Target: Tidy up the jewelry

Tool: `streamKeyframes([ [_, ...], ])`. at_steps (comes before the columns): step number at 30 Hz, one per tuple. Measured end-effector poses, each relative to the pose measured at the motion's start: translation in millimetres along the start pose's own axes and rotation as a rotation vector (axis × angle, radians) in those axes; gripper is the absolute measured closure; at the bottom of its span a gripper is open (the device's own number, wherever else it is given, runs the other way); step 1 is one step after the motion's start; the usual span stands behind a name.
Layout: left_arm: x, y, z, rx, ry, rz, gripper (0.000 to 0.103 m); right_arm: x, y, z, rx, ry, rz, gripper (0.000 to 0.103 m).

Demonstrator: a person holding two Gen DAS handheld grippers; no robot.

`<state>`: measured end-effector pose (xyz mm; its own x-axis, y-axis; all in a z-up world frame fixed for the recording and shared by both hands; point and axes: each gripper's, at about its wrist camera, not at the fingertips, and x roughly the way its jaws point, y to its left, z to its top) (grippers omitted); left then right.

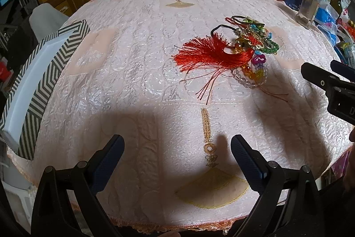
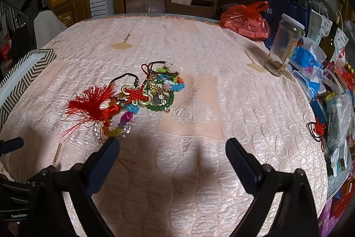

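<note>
Both wrist views look forward across the table (image 1: 144, 59), sharing the jewelry pile (image 2: 142, 94).

My left gripper (image 1: 177, 146) is black plastic: two angled arms ending in dark navy fingers (image 1: 111, 159) with a fine ribbed texture, and round silver pivot screws at each joint. My right gripper (image 2: 173, 149) is built the same, black arms with navy ribbed pads (image 2: 240, 161) and silver screw heads. White lettering reading "GenRob" shows on the black body at the lower left of the right wrist view.
</note>
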<state>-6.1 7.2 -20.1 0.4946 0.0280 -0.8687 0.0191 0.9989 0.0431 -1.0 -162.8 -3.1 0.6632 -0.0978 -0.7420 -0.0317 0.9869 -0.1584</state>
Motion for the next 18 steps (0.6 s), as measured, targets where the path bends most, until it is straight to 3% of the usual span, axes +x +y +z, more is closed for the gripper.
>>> streamKeyframes([
  [18,-1.6,-3.3,0.3,0.012,-0.003,0.003,0.006,-2.4,-0.4,0.6,0.007,-0.007,0.002,0.005],
])
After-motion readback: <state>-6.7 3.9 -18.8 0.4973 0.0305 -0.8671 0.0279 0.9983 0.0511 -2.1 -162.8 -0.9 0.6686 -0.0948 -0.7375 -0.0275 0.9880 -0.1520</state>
